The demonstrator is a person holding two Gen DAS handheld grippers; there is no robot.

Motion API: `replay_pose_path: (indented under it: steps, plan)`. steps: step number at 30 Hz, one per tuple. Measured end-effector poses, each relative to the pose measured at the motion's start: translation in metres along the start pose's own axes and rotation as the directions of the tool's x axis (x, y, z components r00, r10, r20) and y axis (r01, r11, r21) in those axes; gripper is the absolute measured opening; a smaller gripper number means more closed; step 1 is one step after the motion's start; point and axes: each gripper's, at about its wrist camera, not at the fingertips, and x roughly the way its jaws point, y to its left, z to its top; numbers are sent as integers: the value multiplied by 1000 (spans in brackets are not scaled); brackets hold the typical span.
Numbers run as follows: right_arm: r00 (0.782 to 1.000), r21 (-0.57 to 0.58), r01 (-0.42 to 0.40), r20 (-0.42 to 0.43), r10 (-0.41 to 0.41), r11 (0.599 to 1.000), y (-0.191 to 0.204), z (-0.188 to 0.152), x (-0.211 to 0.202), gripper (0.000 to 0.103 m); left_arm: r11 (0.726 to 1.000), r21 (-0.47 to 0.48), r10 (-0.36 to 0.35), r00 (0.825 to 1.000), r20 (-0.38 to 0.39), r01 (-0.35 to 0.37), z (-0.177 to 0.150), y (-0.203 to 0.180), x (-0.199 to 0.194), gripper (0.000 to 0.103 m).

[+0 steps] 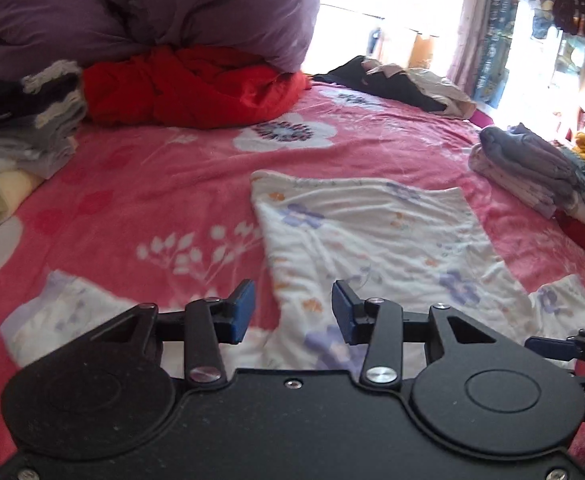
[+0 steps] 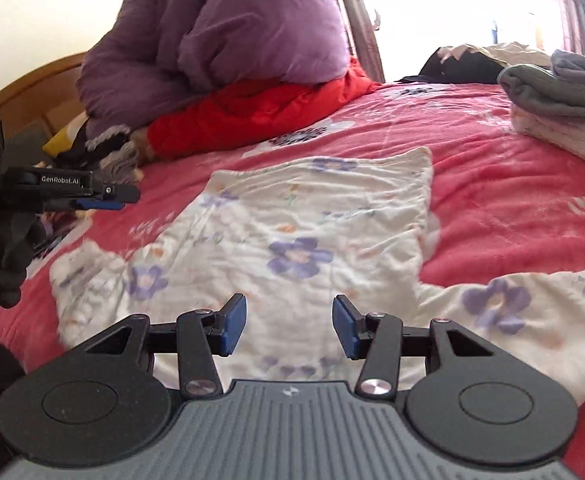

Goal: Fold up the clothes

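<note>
A white floral garment, apparently a short-sleeved top or small pyjama piece, lies spread flat on the bed, its body running away from the cameras and a sleeve sticking out to each side near the front edge. The left gripper hovers above the near part of the cloth with its blue pads apart and nothing between them; the right gripper likewise hangs over the garment's near end, jaws apart and empty. My reading is that the piece has been laid out and smoothed and the folding proper is about to start. The next move would call for each gripper to come down on a sleeve or side edge, pinch a single layer without catching the bedspread beneath, and carry it inward over the body; the cloth looks thin and limp, so it may wrinkle or drag if lifted unevenly. The bed is covered by a pink bedspread with white and purple flowers. A stack of folded clothes sits to the right, well apart from the garment, and a loose dark-and-cream heap lies at the far edge. A purple duvet is bunched over a red quilt toward the headboard, and bright window light washes out the far side.
</note>
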Motion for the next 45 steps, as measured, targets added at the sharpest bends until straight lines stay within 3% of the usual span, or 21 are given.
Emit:
replay_pose_path:
  steps: [3,5,7,10,14,16,18,19,21,22,24,26,29,30,33,35,36,38,40,42,45]
  plan:
    - [1000,-94,-5,-17,4,996,29,-11,-3,49,967,-221,123,991,-45,-130,-17,49,-11,39]
    - [1000,-90,-15,-17,13,996,39,-17,-7,49,882,-419,206,976,-71,-217,-25,98,-21,36]
    - [1000,-93,-10,-2,10,996,47,-21,-12,49,803,-537,260,963,-74,-258,-33,131,-31,36]
    - [999,-165,-29,32,34,986,72,-22,-13,49,733,-642,210,973,-99,-224,-45,160,-29,36]
    - [996,-205,-82,21,88,975,106,-21,8,48,705,-688,167,983,-77,-173,-46,168,-13,36]
    - [993,-206,-114,-1,117,972,122,-22,25,44,715,-680,163,985,-62,-161,-41,168,-2,36]
    - [992,-212,-125,-18,124,969,135,-22,42,42,746,-649,180,984,-20,-149,-33,166,5,8]
    - [993,-211,-119,-18,118,970,141,-22,50,41,748,-649,217,975,40,-140,-30,165,-2,8]
    - [993,-187,-115,-24,113,976,148,-20,65,39,776,-625,281,934,222,-84,-17,158,-30,7]
    - [994,-186,-108,-40,102,977,150,-19,72,39,796,-598,303,916,264,-91,-11,153,-37,7]
    - [992,-189,-95,-95,78,977,152,-22,87,39,795,-593,308,929,207,-131,-9,153,-28,7]
    - [991,-196,-89,-111,68,977,152,-23,90,39,767,-608,332,938,103,-205,-14,161,-9,7]
    - [992,-261,-64,-118,34,963,161,-26,88,39,736,-614,374,927,19,-284,-15,167,2,9]
    - [993,-286,-54,-118,20,957,165,-27,87,39,732,-607,405,914,23,-309,-14,165,-1,17]
    - [996,-367,3,-87,-37,930,182,-29,82,38,717,-583,496,868,43,-381,-11,157,-10,21]
    - [997,-416,20,-65,-52,909,193,-33,79,33,747,-539,529,839,127,-389,-9,141,-20,22]
    - [995,-445,33,-65,-69,895,198,-36,80,33,781,-515,495,853,165,-354,-8,132,-22,22]
    - [994,-459,40,-73,-82,888,201,-38,77,32,857,-460,362,908,212,-234,-5,111,-20,22]
    - [996,-406,3,-77,-38,914,193,-34,64,33,922,-370,202,955,217,-111,-7,81,-12,22]
    - [998,-333,-12,-59,-8,943,180,-31,46,34,965,-261,61,977,204,-6,-10,47,-7,22]
    - [999,-184,7,-46,-16,983,142,-27,17,34,989,-116,-71,987,145,88,-18,6,2,21]
